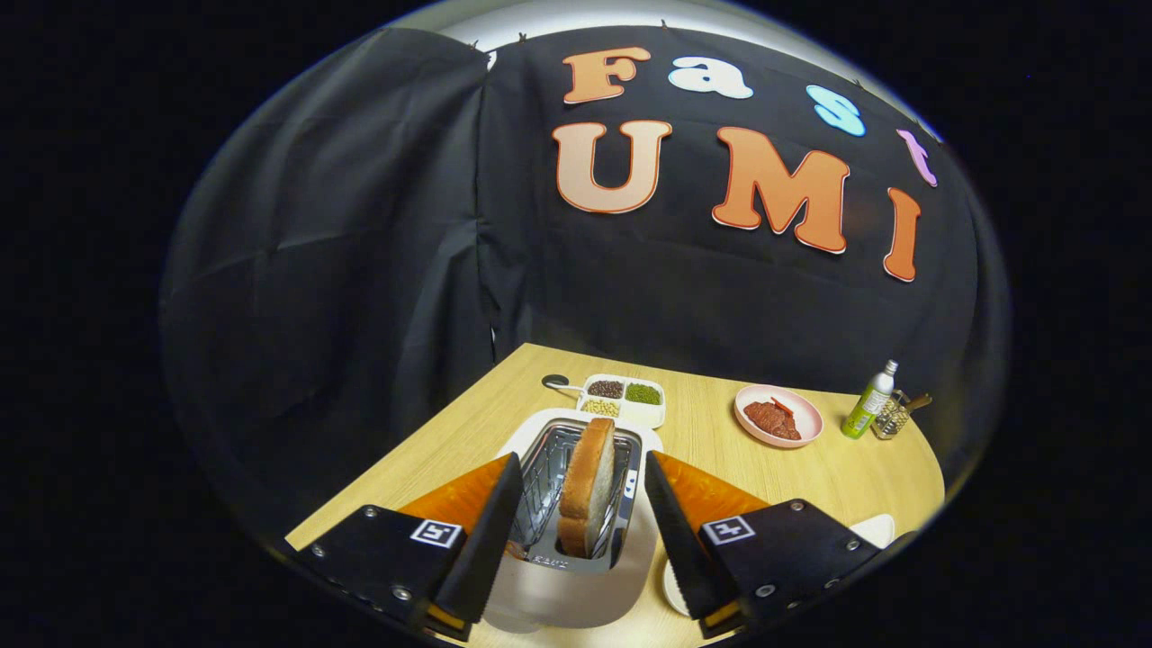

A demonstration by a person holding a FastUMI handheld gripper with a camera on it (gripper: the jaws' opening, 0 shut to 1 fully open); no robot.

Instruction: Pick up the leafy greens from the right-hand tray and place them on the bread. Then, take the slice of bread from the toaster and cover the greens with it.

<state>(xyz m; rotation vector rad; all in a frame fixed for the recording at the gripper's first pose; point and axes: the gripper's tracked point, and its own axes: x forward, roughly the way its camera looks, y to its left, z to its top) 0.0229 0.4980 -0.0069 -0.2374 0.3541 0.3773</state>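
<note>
the gripper hung over the white toaster, its two fingers spread wide apart and pressing on nothing. the toaster's slot lay in the gap between them, and one slice of bread stood upright on edge in that slot, inside a wire cage, with its crust toward the camera. neither finger touched the slice; one sat off to each side of the slot, beside the toaster's top. nothing lay between the fingers and the bread.

the toaster stood on a light wooden table. just beyond it sat one white divided dish with four compartments: dark brown beans in one, green beans in another, pale yellowish beans in a third, and the contents of the fourth could not be made out. a single dark spoon lay touching the dish's far left side.

further to the right, well apart from the toaster, was one pink plate holding reddish slices of what looked like meat. beyond that plate stood one green bottle with a white cap, upright, and just beside it a small wire holder with something sticking out of it, too small to tell. near the right finger, two white rims peeked out from behind the gripper's body, their contents hidden.
</note>
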